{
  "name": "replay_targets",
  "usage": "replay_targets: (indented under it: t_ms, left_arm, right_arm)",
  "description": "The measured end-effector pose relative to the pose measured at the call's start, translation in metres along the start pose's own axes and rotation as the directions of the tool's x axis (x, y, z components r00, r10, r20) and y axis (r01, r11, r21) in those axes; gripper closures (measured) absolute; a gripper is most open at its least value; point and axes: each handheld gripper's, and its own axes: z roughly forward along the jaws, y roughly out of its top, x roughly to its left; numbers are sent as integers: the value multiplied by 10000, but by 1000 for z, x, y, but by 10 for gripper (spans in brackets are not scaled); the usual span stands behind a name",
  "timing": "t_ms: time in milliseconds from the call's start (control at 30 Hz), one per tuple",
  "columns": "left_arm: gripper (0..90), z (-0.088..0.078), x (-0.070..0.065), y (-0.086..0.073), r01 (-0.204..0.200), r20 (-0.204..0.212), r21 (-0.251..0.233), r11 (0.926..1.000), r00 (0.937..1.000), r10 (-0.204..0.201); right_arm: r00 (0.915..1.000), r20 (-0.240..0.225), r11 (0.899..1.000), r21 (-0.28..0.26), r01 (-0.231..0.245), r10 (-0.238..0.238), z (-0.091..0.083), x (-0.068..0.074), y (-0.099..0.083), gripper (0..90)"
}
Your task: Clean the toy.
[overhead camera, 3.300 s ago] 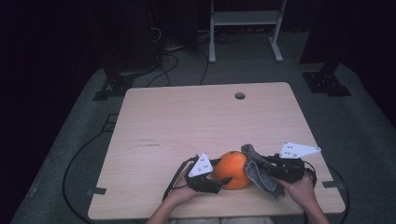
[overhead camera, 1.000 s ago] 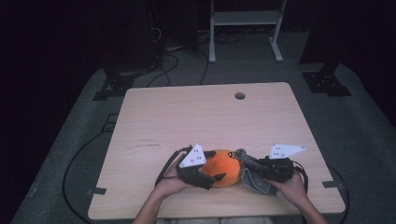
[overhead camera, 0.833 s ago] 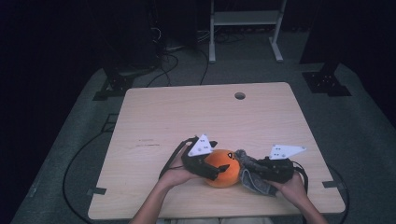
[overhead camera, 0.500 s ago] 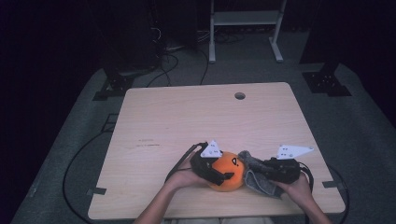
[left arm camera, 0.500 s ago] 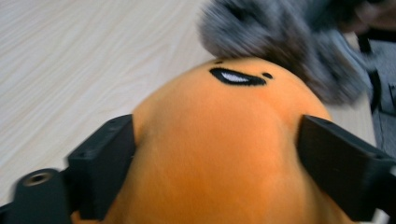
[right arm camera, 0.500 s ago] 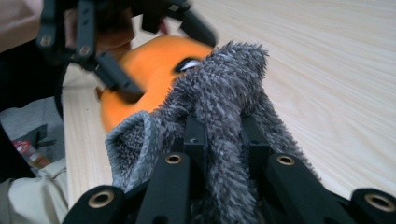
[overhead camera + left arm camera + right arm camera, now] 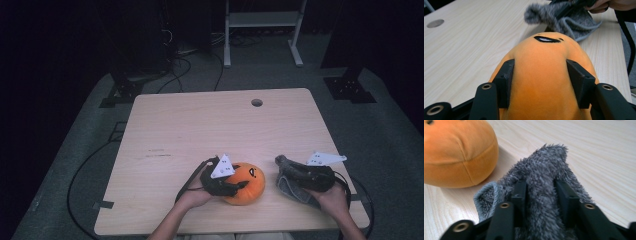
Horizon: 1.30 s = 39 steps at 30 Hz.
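- The left gripper [image 7: 540, 82] is clamping the orange plush [image 7: 544, 82] across its middle; its jaws have just been closing, and the pads are pressing into the soft sides.
- The plush [image 7: 243, 182] is sitting on the table [image 7: 200, 130] near the front edge, face pointing away from the hand.
- It is looking light and squashy, so a grip across the widest part is probably holding best; a pinch near the rounded top could slip off.
- The right gripper [image 7: 540, 195] is straddling a fold of the grey fuzzy cloth [image 7: 541, 202]; its jaws have just been opening, yet the pads are still touching the pile.
- The cloth [image 7: 292, 182] is lying just right of the plush, limp and likely to sag.
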Motion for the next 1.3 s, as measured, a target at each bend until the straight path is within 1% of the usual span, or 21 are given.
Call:
replay_targets:
  t_ms: [67, 133, 200, 267, 433, 500, 567, 600, 633, 700, 800, 867, 900, 967, 1000, 1067, 1100, 1133, 1200, 1267, 1300]
  left_arm:
    - [454, -2, -1, 0, -103, -35, -2, 9999, 9999, 103]
    - [454, -3, -1, 0, -78, -161, -62, 10000, 9998, 77]
    - [455, -5, 1, 0, -62, -284, -91, 9999, 9996, 59]
    - [456, -6, 4, 1, -2, -418, -187, 9998, 9991, -6]
    - [456, -10, 15, 7, -75, -895, -151, 9999, 9960, 61]
    - [455, -10, 22, 9, 8, -1160, -163, 9999, 9932, -27]
    - [454, -8, 29, 11, 64, -1442, -119, 9999, 9895, -80]
    - [453, -5, 34, 12, 115, -1561, 28, 9999, 9877, -109]
    - [451, -2, 39, 14, 171, -1754, 212, 9996, 9844, -131]
    - [451, 3, 46, 17, 175, -2019, 282, 9995, 9793, -114]
    - [448, 9, 55, 20, 362, -2265, 165, 9992, 9735, -316]
    - [444, 10, 60, 19, 477, -2271, 225, 9986, 9730, -414]
    - [438, 11, 61, 18, 536, -2211, 349, 9980, 9742, -446]
    - [399, 15, 62, 12, 623, -2095, 606, 9962, 9766, -483]
    - [369, 14, 62, 10, 731, -2023, 425, 9964, 9773, -630]
    - [302, 11, 61, 10, 787, -2029, 337, 9963, 9767, -703]
    - [264, 10, 60, 10, 877, -2126, 239, 9959, 9738, -807]
    - [243, 6, 61, 10, 802, -2198, 207, 9966, 9728, -737]
    - [199, 0, 60, 8, 1060, -2263, -44, 9944, 9685, -1042]
    - [167, -6, 60, 6, 1088, -2446, 61, 9940, 9640, -1041]
    - [162, -10, 61, 4, 1226, -2444, -140, 9924, 9619, -1223]
  right_arm:
    - [9997, 60, 9995, -224, -229, 230, -1, -2, 1, 508]
    - [9984, -84, 9970, -525, -569, 565, -3, -6, 1, 469]
    - [9964, -48, 9941, -680, -845, 844, -6, -11, 0, 467]
    - [9953, -25, 9926, -739, -965, 966, -9, -13, -1, 458]
    - [9953, -83, 9906, -966, -967, 964, -11, -12, 0, 445]
    - [9955, -120, 9905, -996, -952, 945, -11, -12, 0, 443]
    - [9957, -124, 9911, -955, -927, 919, -11, -11, 0, 441]
    - [9958, -124, 9913, -952, -909, 902, -11, -11, 0, 438]
    - [9960, -146, 9914, -956, -896, 886, -10, -10, 0, 434]
    - [9965, -118, 9922, -929, -834, 826, -9, -9, 1, 431]
    - [9973, -165, 9943, -781, -720, 709, -7, -7, 2, 428]
    - [9981, -129, 9963, -604, -608, 601, -7, -6, 1, 427]
    - [9980, -122, 9962, -606, -630, 624, -8, -6, 1, 424]
    - [9976, -144, 9951, -711, -692, 683, -10, -7, 1, 414]
    - [9975, -90, 9947, -748, -700, 696, -11, -8, 0, 408]
    - [9966, -83, 9939, -731, -825, 821, -12, -9, 0, 403]
    - [9966, -80, 9939, -725, -829, 826, -12, -10, -1, 399]
    - [9967, -51, 9943, -698, -806, 805, -12, -10, -1, 395]
    - [9970, -23, 9945, -711, -769, 770, -11, -8, 0, 387]
    - [9976, -9, 9950, -722, -685, 686, -11, -7, 0, 383]
    - [9977, 16, 9951, -715, -679, 682, -10, -7, 1, 381]
